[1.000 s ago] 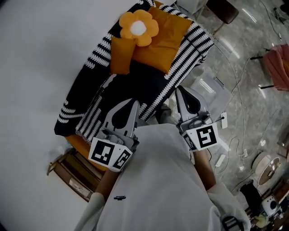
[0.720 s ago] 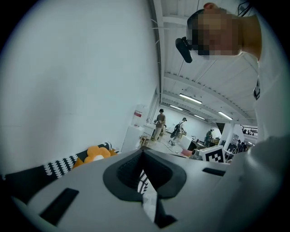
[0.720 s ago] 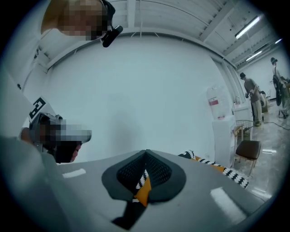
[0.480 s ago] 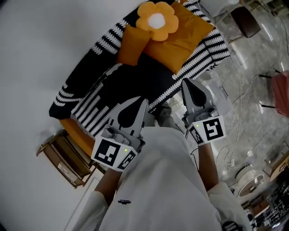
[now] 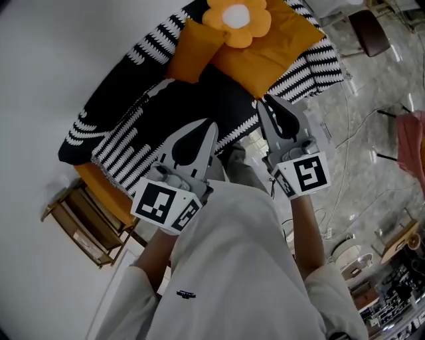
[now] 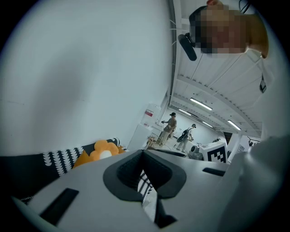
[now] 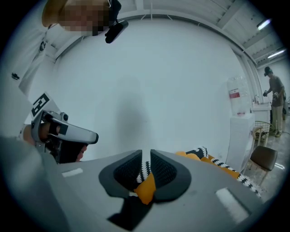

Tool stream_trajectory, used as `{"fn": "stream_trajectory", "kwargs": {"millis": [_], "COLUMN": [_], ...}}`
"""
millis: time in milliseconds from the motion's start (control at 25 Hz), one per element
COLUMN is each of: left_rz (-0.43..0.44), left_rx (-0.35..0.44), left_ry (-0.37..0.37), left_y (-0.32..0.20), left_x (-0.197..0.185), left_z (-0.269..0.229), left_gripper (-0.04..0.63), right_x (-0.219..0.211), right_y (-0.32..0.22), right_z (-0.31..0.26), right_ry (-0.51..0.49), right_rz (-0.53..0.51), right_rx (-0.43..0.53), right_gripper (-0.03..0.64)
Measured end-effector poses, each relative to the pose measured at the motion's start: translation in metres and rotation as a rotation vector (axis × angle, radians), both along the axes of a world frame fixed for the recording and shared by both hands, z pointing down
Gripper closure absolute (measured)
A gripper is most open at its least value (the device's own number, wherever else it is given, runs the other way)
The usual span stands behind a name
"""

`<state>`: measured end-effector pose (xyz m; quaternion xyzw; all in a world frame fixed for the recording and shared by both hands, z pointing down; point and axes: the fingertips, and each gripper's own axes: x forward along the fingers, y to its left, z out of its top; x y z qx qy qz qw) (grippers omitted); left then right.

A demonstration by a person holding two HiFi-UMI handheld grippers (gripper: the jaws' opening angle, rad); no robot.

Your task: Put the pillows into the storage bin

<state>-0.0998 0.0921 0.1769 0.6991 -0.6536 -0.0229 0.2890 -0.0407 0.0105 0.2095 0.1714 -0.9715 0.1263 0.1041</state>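
Note:
On a sofa under a black-and-white striped blanket (image 5: 199, 99) lie a large orange pillow (image 5: 269, 53), a smaller orange pillow (image 5: 188, 52) and an orange flower pillow (image 5: 237, 16). My left gripper (image 5: 211, 124) hovers over the blanket's near edge, its tips together and nothing in them. My right gripper (image 5: 263, 101) hangs at the blanket's front fringe. Its jaws have just been opening to a narrow slit and hold nothing. In the right gripper view (image 7: 146, 156) only stripes and orange cloth beyond show through that slit. The flower pillow (image 6: 103, 151) also shows beyond the left gripper (image 6: 143, 153).
A wooden side table (image 5: 80, 219) stands at the sofa's left end. Cables (image 5: 348, 159) trail over the marble floor at the right, with a brown chair (image 5: 368, 30) and a red cloth (image 5: 413, 139) further off. Two people (image 6: 171, 127) stand far down the hall.
Both grippers have come forward to the blanket's near edge. The sofa and pillows now sit higher in the head view, and the side table has slid left.

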Motion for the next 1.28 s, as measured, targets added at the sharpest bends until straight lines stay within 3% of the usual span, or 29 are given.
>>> {"fn": "stream_trajectory", "kwargs": {"millis": [480, 640, 1280], "left_rz": [-0.076, -0.095, -0.137], "left_rx": [-0.031, -0.040, -0.077], "left_ry": [0.014, 0.027, 0.058], "left_y": [-0.019, -0.026, -0.045], "left_x": [-0.049, -0.069, -0.125], "left_z": [0.050, 0.072, 0.153], "left_gripper": [0.586, 0.586, 0.586], "right_x": [-0.072, -0.098, -0.168], "right_y": [-0.025, -0.038, -0.077], "right_z": [0.045, 0.065, 0.171], "right_ry": [0.068, 0.072, 0.178], "right_rz": [-0.154, -0.167, -0.195], "right_rx": [0.012, -0.033, -0.027], "right_gripper": [0.504, 0.478, 0.346]}}
